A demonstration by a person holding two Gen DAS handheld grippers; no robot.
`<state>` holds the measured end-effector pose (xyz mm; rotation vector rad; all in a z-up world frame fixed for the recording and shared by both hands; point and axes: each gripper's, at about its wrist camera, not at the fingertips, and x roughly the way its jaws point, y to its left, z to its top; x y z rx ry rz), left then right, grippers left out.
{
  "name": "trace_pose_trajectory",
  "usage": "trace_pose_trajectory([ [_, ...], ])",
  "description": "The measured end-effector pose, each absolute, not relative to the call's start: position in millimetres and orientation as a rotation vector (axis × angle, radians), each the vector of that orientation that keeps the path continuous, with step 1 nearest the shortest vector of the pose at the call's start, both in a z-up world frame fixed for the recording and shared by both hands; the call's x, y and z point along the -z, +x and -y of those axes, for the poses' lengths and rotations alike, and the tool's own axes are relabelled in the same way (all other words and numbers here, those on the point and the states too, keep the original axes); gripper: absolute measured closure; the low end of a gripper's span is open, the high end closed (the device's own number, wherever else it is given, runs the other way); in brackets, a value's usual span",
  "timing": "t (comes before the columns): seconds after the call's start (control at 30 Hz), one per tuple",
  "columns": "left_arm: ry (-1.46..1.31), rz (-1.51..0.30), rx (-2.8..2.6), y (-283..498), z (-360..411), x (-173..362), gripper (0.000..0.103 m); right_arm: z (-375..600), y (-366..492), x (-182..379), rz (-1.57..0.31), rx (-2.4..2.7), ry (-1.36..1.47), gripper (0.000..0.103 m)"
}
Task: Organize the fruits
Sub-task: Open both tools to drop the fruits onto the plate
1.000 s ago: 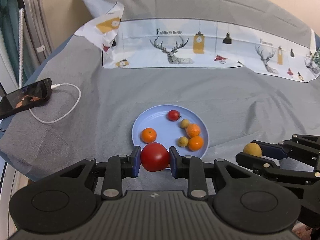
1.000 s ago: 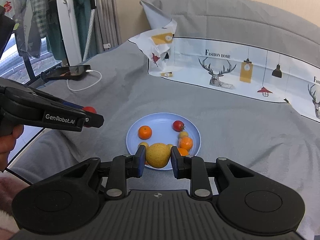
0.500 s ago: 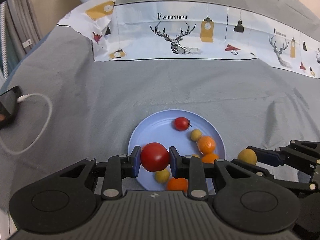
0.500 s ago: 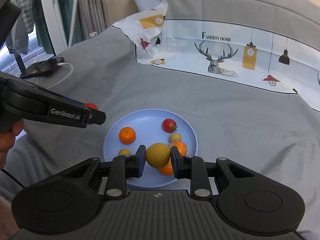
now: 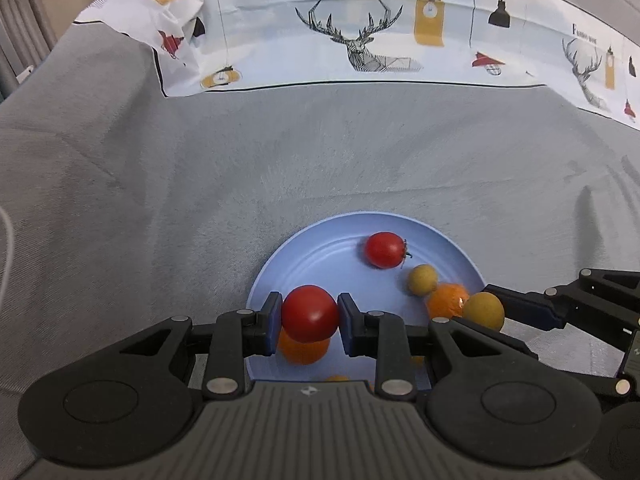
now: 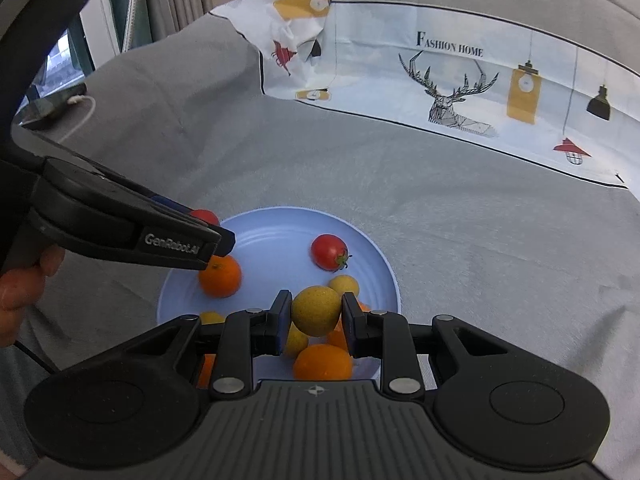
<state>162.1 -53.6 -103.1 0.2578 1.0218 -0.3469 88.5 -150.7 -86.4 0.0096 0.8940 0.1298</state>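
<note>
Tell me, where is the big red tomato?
The big red tomato is pinched in the left gripper, above the blue plate's left side, over an orange.

Both hand-held grippers angled steeply downward, each clamped on a round fruit.

The left hand-held gripper (image 5: 310, 314) has its blue pads (image 5: 273, 320) pressed on either side of a red tomato (image 5: 310, 313), jaws only slightly apart – in the right wrist view its black body reaches in from the left, gripped by a person's hand (image 6: 24, 292) whose fingers wrap the handle. The right hand-held gripper (image 6: 316, 314) pinches a yellow-green fruit (image 6: 316, 310) between its pads (image 6: 282, 316); seen from the left wrist view, it comes in from the right edge – fingers pointing leftward, the fruit at their tips.
</note>
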Motion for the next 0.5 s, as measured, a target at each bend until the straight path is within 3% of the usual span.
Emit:
trace_pose_trajectory([
  [0.07, 0.271, -1.013, 0.347, 165, 56, 105, 0.07, 150, 93, 90, -0.899, -0.132, 0.003, 0.075],
  [0.1, 0.277, -1.006, 0.347, 165, 56, 105, 0.065, 150, 96, 92, -0.901, -0.136, -0.001, 0.075],
  [0.13, 0.283, -1.002, 0.352, 166, 57, 105, 0.043, 149, 97, 93, -0.902, -0.136, -0.005, 0.075],
  [0.17, 0.283, -0.993, 0.354, 166, 57, 103, 0.028, 149, 99, 94, -0.901, -0.131, -0.01, 0.072],
  [0.2, 0.279, -0.978, 0.351, 165, 57, 101, 0.004, 149, 100, 95, -0.901, -0.129, -0.011, 0.06],
  [0.3, 0.285, -0.921, 0.357, 154, 55, 88, 0.001, 149, 99, 91, -0.91, -0.125, -0.014, 0.032],
  [0.5, 0.28, -0.936, 0.339, 117, 42, 65, 0.0, 151, 68, 70, -0.918, -0.086, -0.004, 0.014],
])
